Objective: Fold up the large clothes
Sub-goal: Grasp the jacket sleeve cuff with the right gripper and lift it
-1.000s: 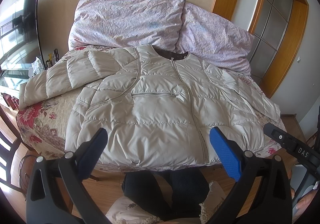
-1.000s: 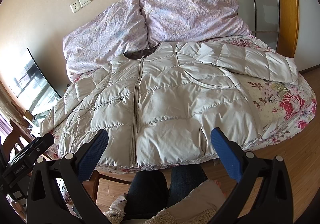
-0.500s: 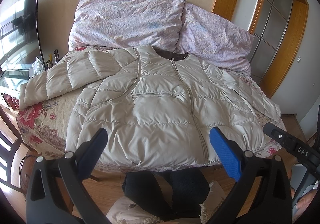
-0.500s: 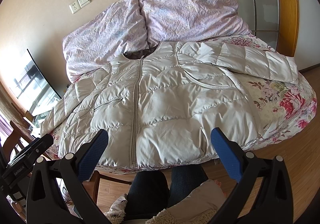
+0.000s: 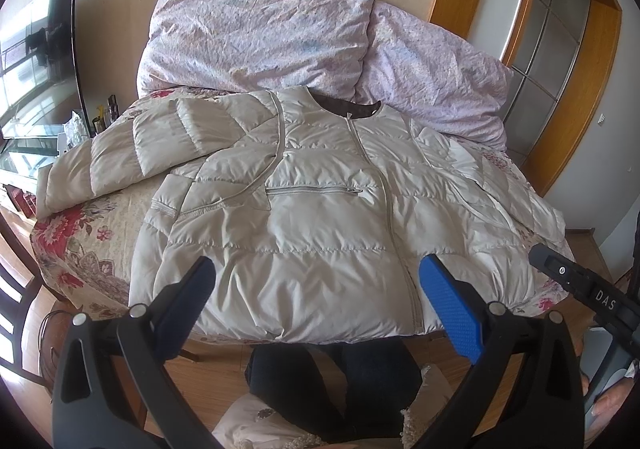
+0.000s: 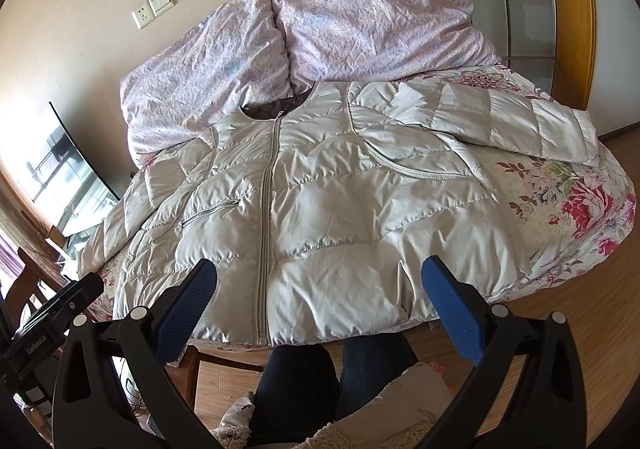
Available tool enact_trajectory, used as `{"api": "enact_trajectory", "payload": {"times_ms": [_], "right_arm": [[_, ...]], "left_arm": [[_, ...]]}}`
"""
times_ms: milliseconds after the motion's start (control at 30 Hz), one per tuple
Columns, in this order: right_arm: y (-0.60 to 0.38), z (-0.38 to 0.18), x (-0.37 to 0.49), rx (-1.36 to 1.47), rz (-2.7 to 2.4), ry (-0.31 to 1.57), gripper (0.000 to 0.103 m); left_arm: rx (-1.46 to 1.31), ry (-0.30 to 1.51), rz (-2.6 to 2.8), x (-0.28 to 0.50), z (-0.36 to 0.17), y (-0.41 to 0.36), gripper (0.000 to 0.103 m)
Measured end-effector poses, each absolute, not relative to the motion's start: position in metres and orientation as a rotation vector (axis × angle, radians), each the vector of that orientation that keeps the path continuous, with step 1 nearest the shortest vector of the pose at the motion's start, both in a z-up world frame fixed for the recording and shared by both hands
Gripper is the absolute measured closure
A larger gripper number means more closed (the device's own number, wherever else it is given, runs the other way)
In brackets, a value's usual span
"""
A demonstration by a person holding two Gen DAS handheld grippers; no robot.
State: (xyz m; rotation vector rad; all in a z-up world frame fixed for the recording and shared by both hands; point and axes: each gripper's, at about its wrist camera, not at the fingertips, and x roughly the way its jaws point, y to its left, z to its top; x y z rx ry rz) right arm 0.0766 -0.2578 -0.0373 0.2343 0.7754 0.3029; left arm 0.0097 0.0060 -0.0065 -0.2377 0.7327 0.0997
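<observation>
1. At the far left, a dark television screen [image 5: 38, 65] stands beside the bed, against the beige wall.
2. One sleeve [image 5: 132, 157] of the padded jacket stretches out toward the left edge of the flowered bedspread [image 5: 72, 245].
3. The left gripper [image 5: 316, 297] hovers just short of the jacket's hem, its fingers spread wide apart and holding nothing.
4. The cream padded jacket [image 6: 320, 217] lies front-up and zipped across the bed, collar toward two lilac pillows [image 6: 360, 25] propped against the wall, hem at the near edge above the person's dark trousers.
5. The right gripper [image 6: 320, 297] also hangs before the hem, wide open, empty.
6. The other sleeve [image 6: 508, 125] is folded in over the right shoulder, its cuff resting on the bedspread.
7. Wooden door frames [image 6: 572, 9] close the right side.
</observation>
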Motion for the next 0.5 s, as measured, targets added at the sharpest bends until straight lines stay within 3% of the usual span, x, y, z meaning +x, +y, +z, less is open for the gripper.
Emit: {"api": "enact_trajectory", "payload": {"times_ms": [233, 500], "right_arm": [[-0.302, -0.064, 0.122, 0.397, 0.245, 0.730, 0.001], [-0.437, -0.110, 0.191, 0.759, -0.052, 0.742, 0.001]], "left_arm": [[-0.279, 0.788, 0.109, 0.039, -0.025, 0.024, 0.002], [-0.402, 0.870, 0.007, 0.081, -0.055, 0.050, 0.002]]}}
